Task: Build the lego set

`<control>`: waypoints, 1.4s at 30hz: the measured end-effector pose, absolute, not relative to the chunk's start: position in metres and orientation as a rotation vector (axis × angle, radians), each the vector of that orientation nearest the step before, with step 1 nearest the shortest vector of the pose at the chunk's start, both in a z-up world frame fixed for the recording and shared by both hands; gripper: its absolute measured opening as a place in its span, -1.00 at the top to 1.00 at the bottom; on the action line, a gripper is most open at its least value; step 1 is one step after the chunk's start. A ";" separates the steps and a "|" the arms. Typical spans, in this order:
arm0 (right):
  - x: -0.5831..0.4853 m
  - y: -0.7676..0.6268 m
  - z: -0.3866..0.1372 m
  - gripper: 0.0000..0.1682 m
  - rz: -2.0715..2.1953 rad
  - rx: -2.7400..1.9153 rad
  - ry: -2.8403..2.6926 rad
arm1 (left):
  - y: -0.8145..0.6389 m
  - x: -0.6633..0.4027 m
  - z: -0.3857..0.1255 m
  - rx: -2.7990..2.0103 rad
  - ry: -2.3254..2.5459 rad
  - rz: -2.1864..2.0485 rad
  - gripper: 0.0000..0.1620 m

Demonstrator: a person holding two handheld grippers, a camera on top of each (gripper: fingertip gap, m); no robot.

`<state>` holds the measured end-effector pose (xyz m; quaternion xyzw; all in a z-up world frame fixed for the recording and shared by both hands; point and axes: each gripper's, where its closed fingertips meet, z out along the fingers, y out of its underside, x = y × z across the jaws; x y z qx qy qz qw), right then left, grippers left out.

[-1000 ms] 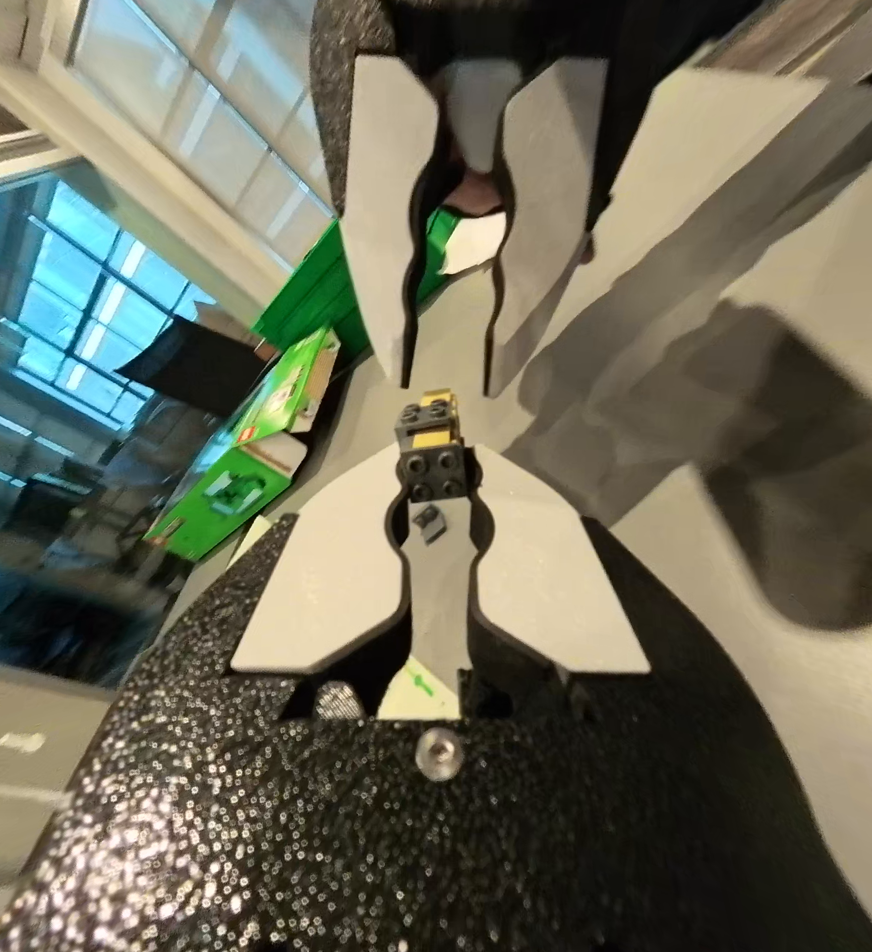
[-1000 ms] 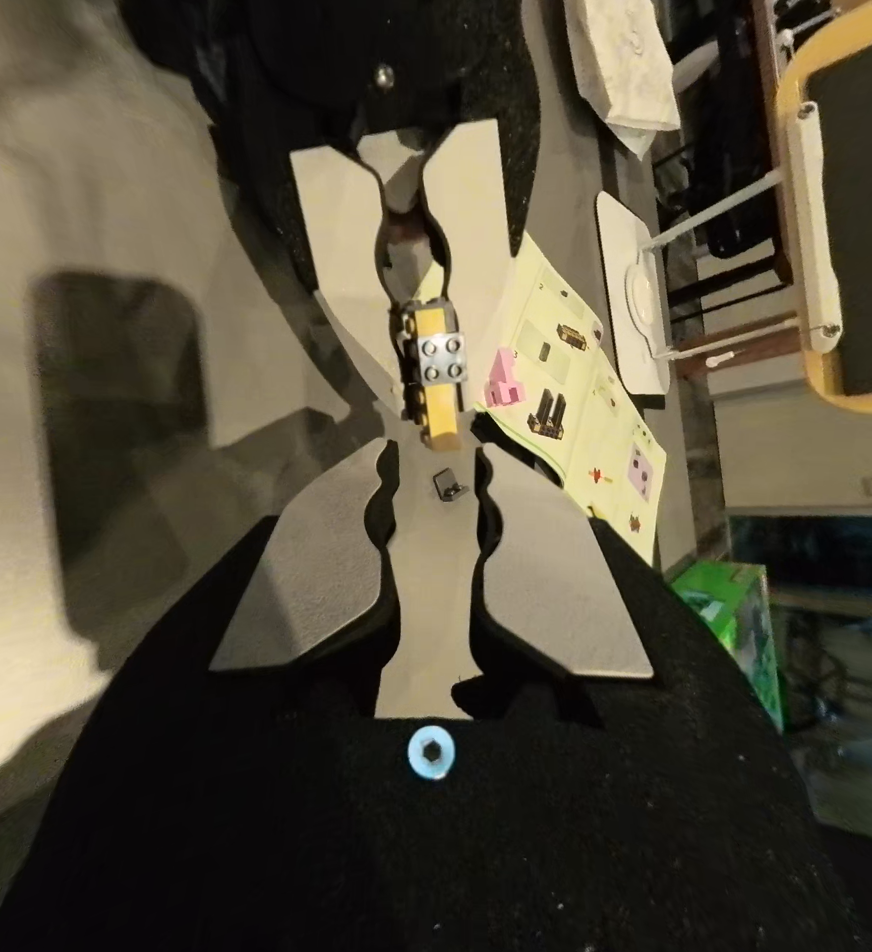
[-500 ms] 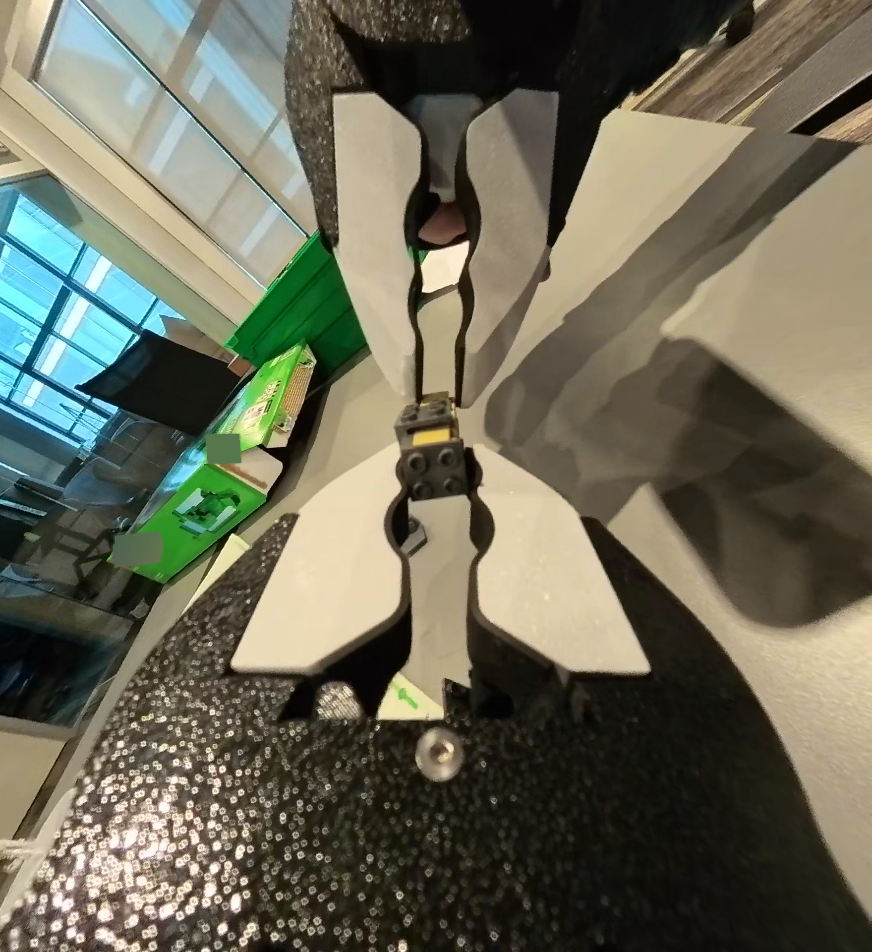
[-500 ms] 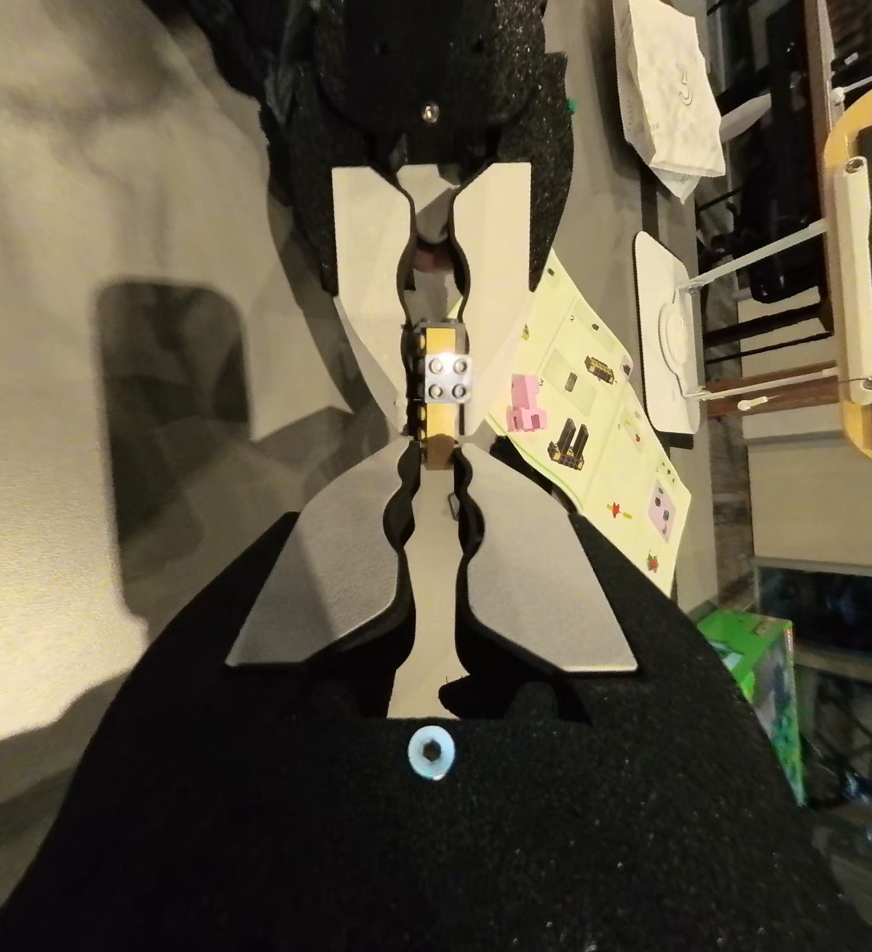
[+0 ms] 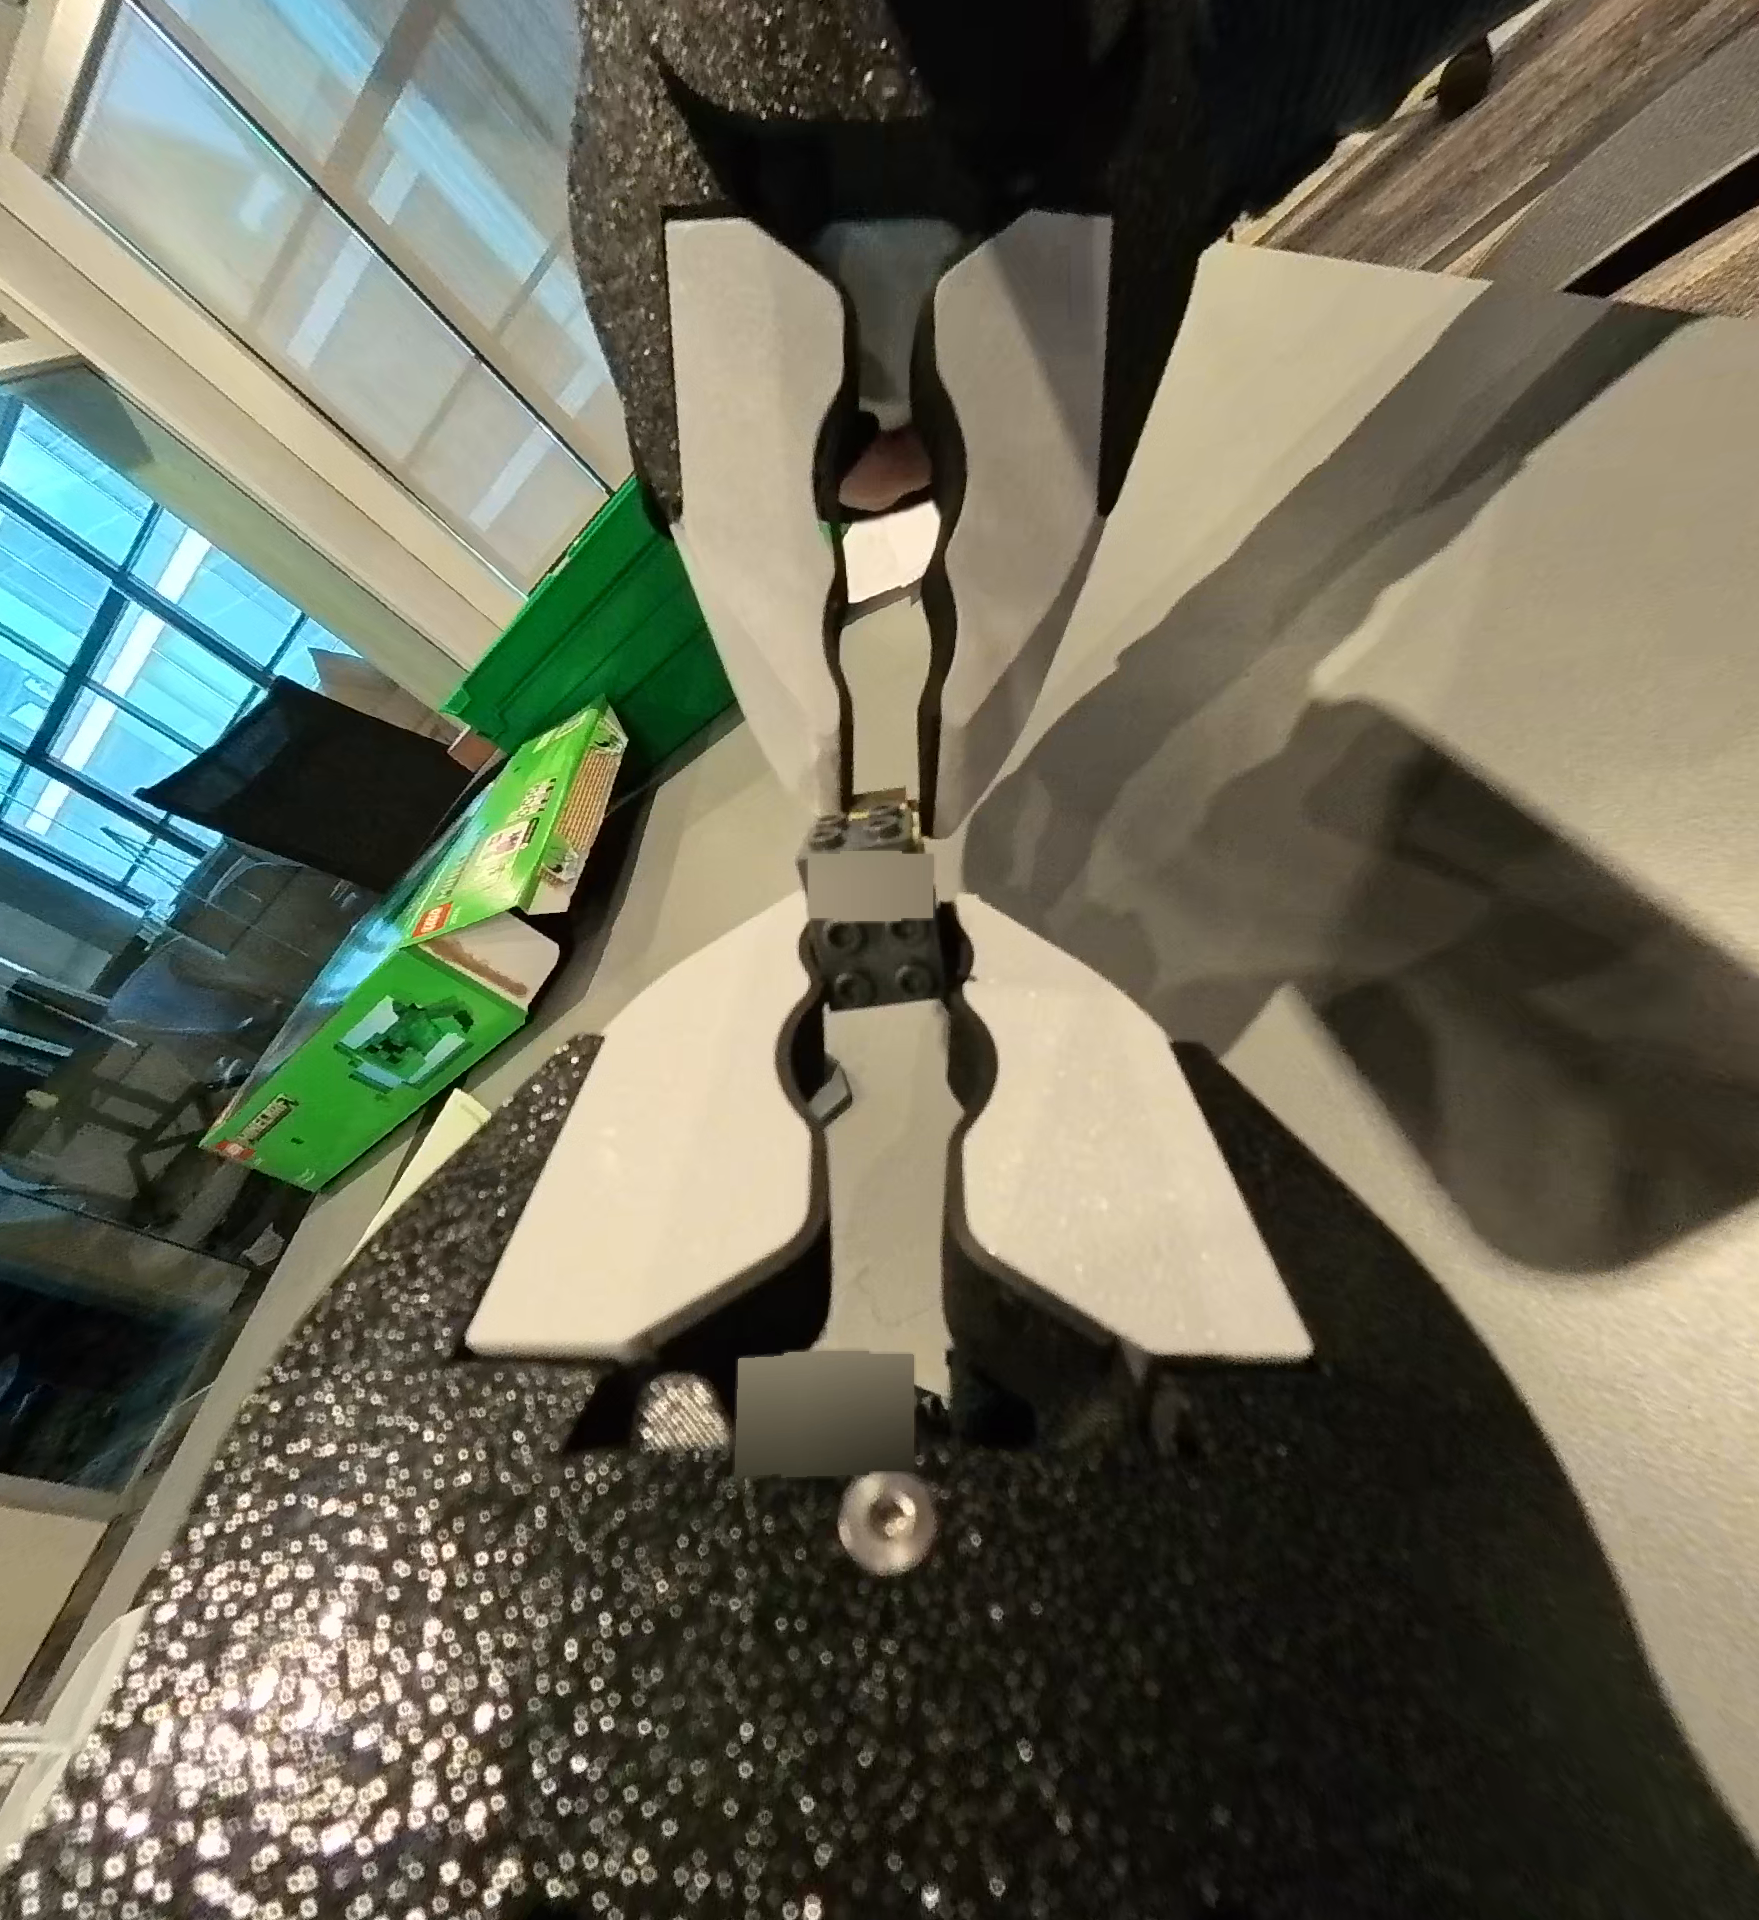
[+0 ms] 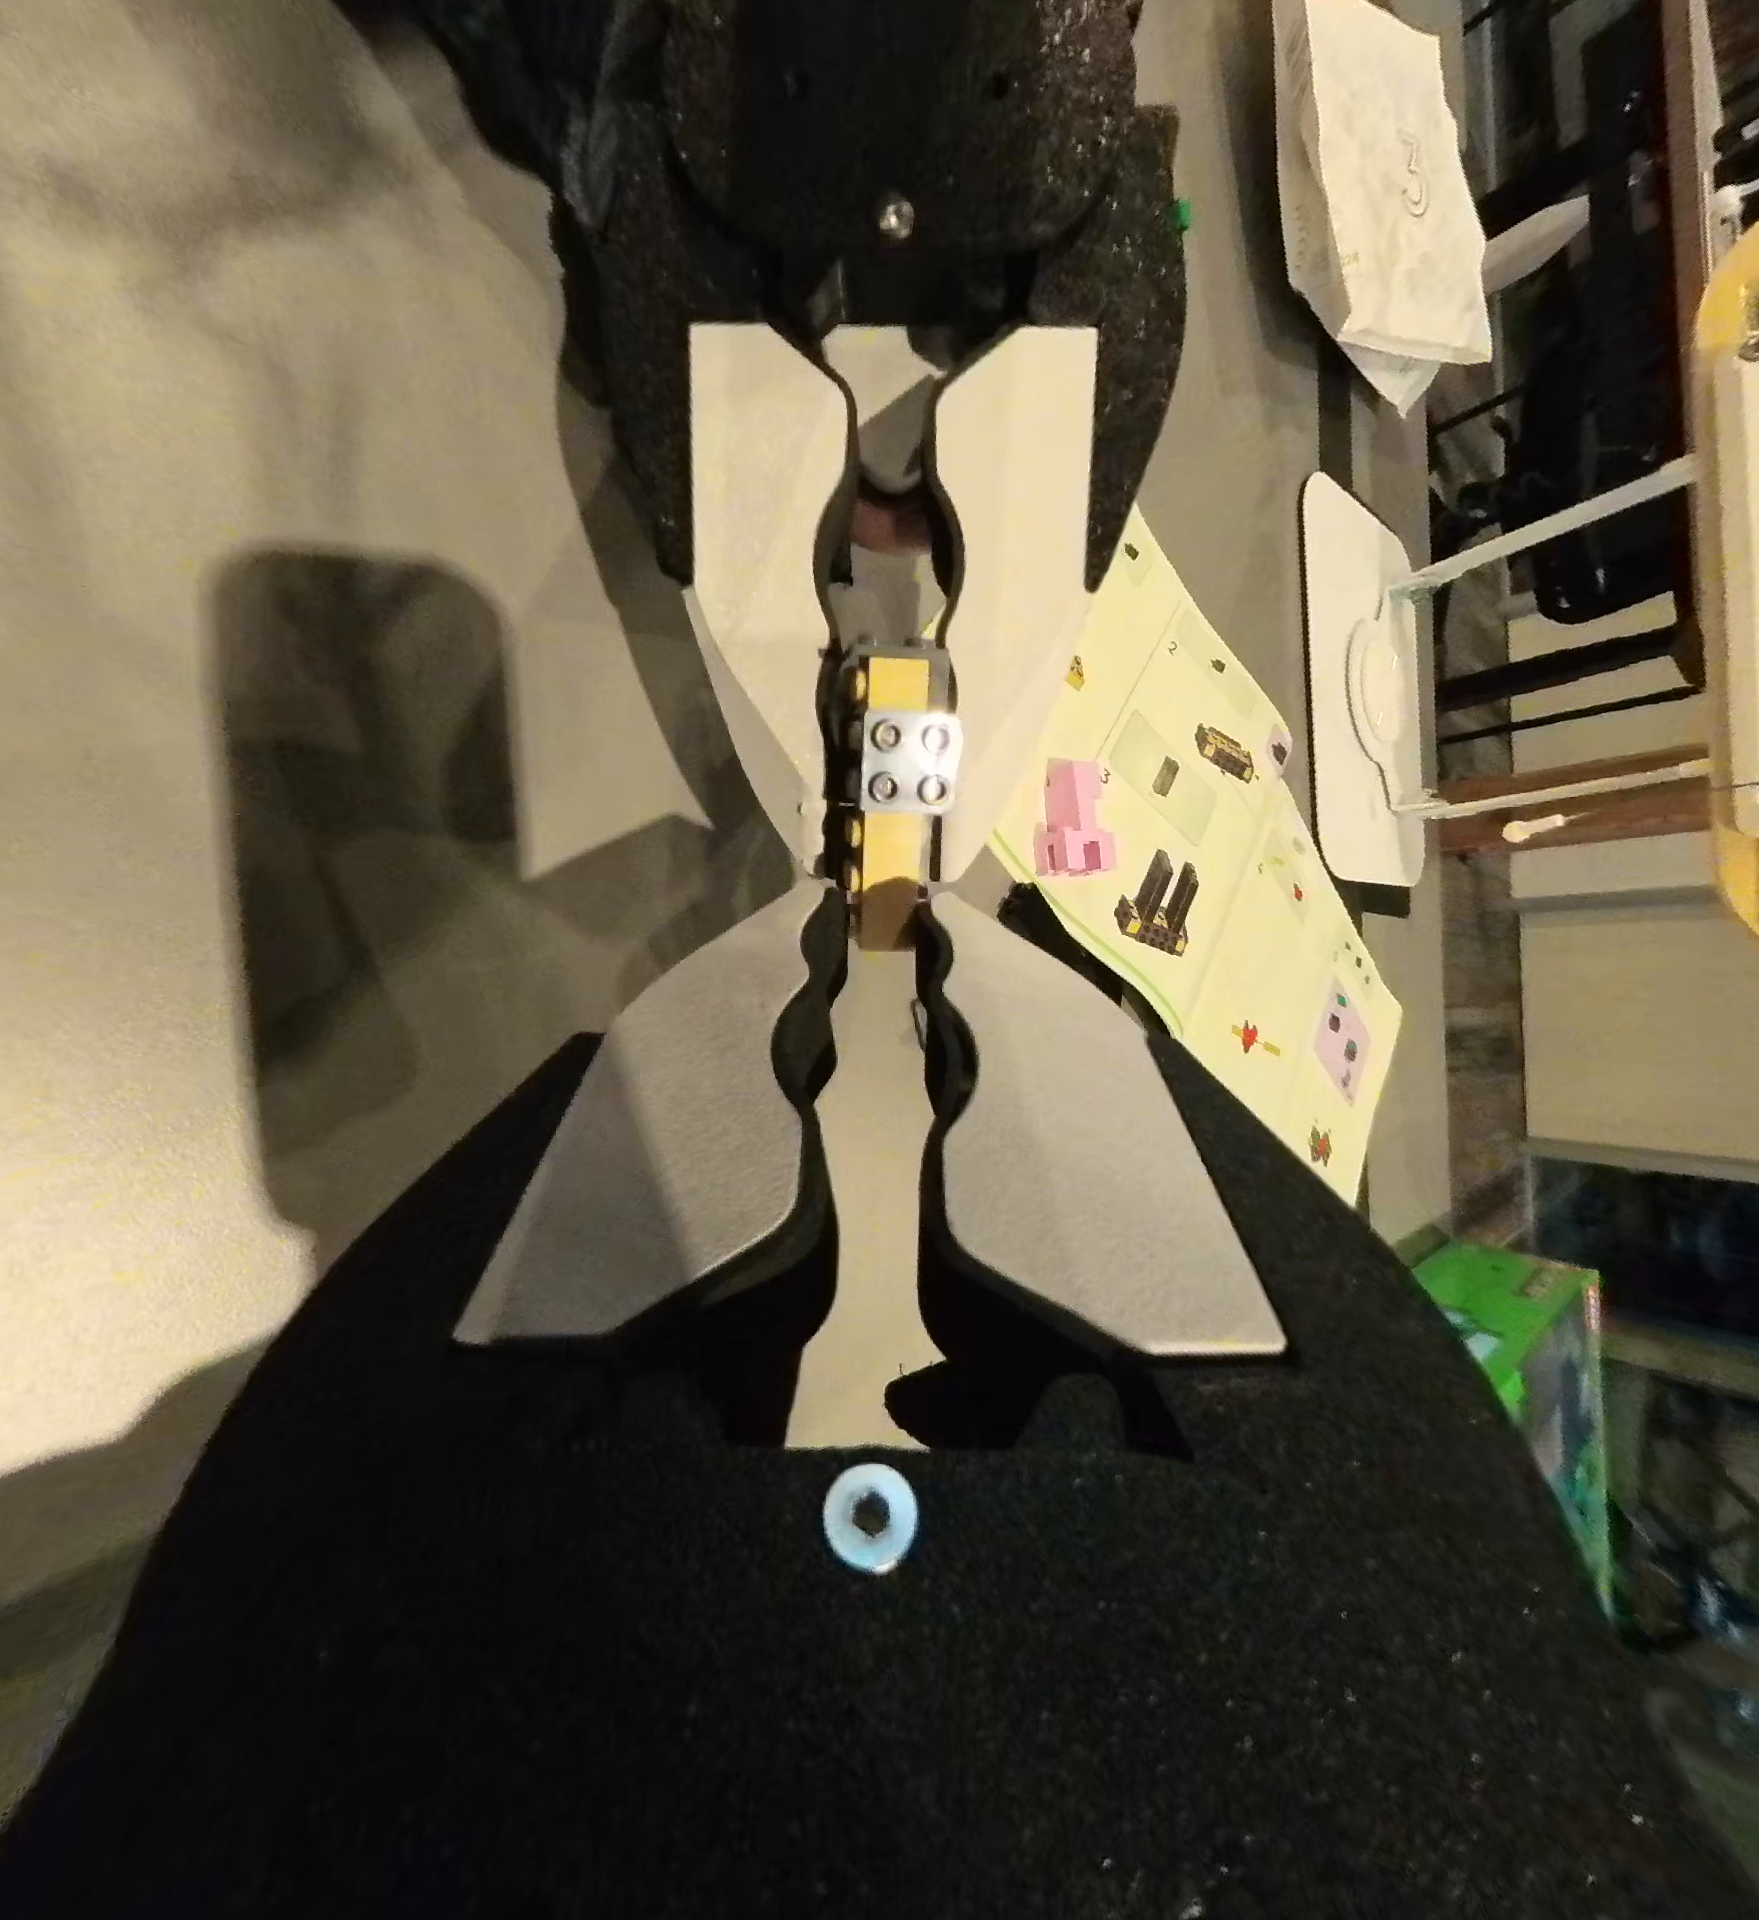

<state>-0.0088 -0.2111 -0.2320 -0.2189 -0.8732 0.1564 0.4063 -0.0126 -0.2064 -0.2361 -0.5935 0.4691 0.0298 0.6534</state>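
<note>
A small lego assembly of tan and dark grey bricks, with a 2x2 studded plate on its side, is held in the air between the two grippers, which face each other tip to tip. My left gripper is shut on the assembly's near end. My right gripper is shut on the tan far end. The right gripper also shows at the top of the left wrist view, and the left gripper at the top of the right wrist view. A tiny dark piece lies on the grey table below.
A pale green instruction sheet lies on the table with a pink figure on it. A green lego box and a green bin stand near the table edge. A white paper bag and a white pad lie farther off. Left and right tips are no more than a few centimetres apart.
The right gripper has moved in towards the left one and its fingers have closed from open onto the tan end of the assembly. The left gripper has kept its hold.
</note>
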 end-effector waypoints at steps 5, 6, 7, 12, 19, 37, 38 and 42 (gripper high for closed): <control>-0.009 -0.210 -0.231 0.86 0.367 -0.560 -2.194 | -0.205 -0.014 -0.235 -1.333 1.062 0.102 0.77; -0.009 -0.210 -0.231 0.86 0.362 -0.565 -2.192 | -0.204 -0.014 -0.235 -1.330 1.060 0.109 0.77; -0.010 -0.209 -0.231 0.86 0.356 -0.571 -2.188 | -0.204 -0.014 -0.235 -1.330 1.054 0.116 0.77; -0.010 -0.207 -0.233 0.86 0.335 -0.599 -2.187 | -0.201 -0.016 -0.232 -1.361 0.992 0.065 0.60; -0.011 -0.195 -0.236 0.86 0.270 -0.680 -2.186 | -0.199 -0.022 -0.226 -1.366 0.932 0.074 0.45; -0.004 -0.176 -0.249 0.86 -0.114 -0.801 -2.266 | -0.192 -0.022 -0.238 -1.451 0.981 0.280 0.60; -0.004 -0.175 -0.250 0.86 -0.119 -0.811 -2.266 | -0.191 -0.022 -0.239 -1.465 0.983 0.282 0.60; -0.003 -0.175 -0.254 0.86 -0.138 -0.836 -2.281 | -0.189 -0.019 -0.243 -1.488 1.003 0.325 0.66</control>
